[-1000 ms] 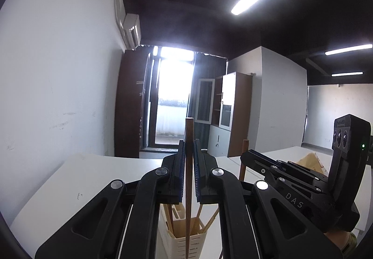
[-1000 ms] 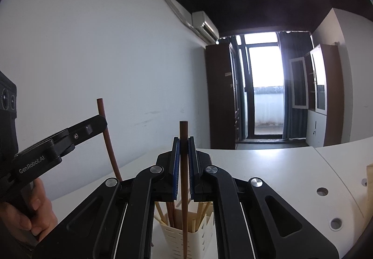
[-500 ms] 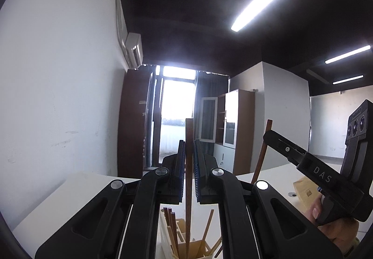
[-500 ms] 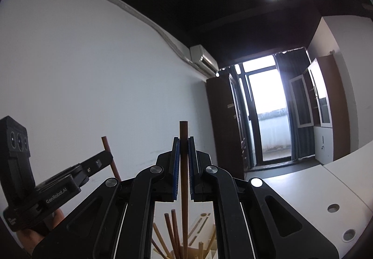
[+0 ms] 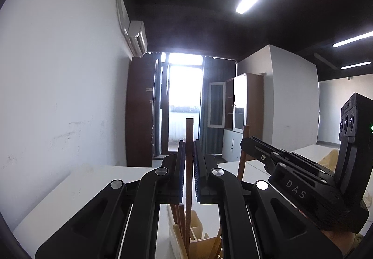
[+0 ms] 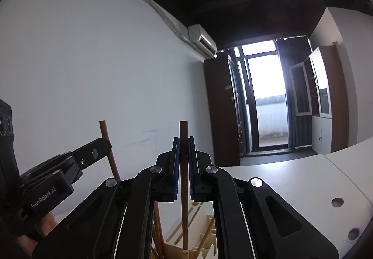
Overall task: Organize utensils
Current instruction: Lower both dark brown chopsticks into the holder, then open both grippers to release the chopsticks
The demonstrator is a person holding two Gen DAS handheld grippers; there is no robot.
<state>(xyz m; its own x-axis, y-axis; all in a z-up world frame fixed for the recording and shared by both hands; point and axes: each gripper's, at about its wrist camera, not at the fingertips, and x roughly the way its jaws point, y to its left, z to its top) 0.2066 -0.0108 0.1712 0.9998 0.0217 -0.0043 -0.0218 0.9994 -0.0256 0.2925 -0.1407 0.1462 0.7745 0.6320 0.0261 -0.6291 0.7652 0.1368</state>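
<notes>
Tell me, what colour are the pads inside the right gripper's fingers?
Blue pads, clearest in the right wrist view.

In the left wrist view, the left gripper [image 5: 188,165] stands at lower centre with a chopstick [image 5: 189,142] between its fingers. Below it sits the utensil holder [image 5: 195,235] on the table [image 5: 77,189]. The right gripper [image 5: 247,144] with its chopstick [image 5: 243,154] is at the right.
</notes>
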